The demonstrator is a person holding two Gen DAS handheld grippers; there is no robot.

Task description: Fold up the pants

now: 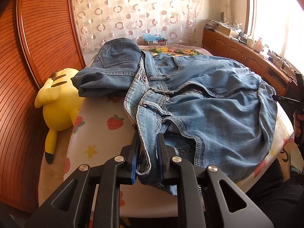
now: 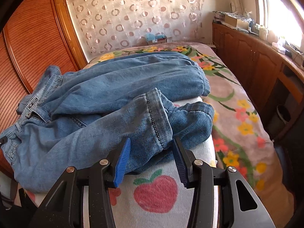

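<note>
- The pants, blue denim, lie crumpled on a bed over a fruit-print sheet.
- The left hand-held gripper sits at 6 o'clock of the heap, its blue pads nearly together and clamped on a stitched waistband edge of the pants.
- The right hand-held gripper stands partly open at 6 o'clock of a leg hem; the cuff lies between its pads, though whether either pad touches the cloth is hard to tell.
- A second folded pair of jeans lies at 11 o'clock of the heap.
- A yellow plush toy rests at 9 o'clock, just beside the bed.
</note>
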